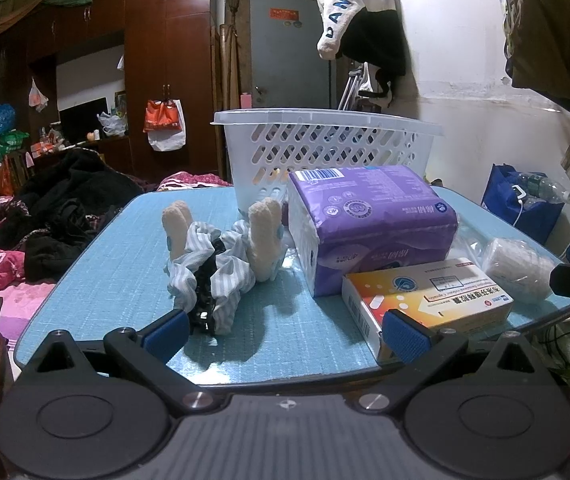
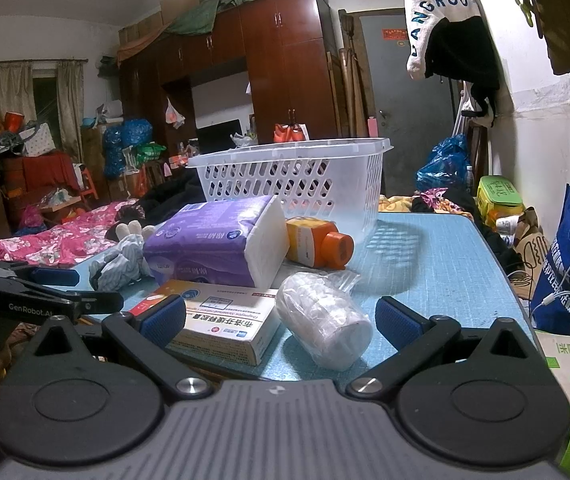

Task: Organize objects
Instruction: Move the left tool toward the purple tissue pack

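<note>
A blue table (image 1: pixel 133 236) carries everything. At its far edge stands a white basket (image 1: pixel 325 148). In front of it sits a purple tissue pack (image 1: pixel 369 220), with an orange bottle (image 2: pixel 317 244) lying on its side between them. A flat medicine box (image 2: pixel 221 320) rests against the pack's near side, beside a wrapped stack of cups (image 2: pixel 325 324) on its side. A striped cloth toy (image 1: pixel 213 268) lies left of the pack.

The left gripper (image 1: pixel 287 334) hovers at the near edge, fingers spread wide, holding nothing. The right gripper (image 2: pixel 279 320) is likewise spread wide, box and cups between its fingers, contact unclear.
</note>
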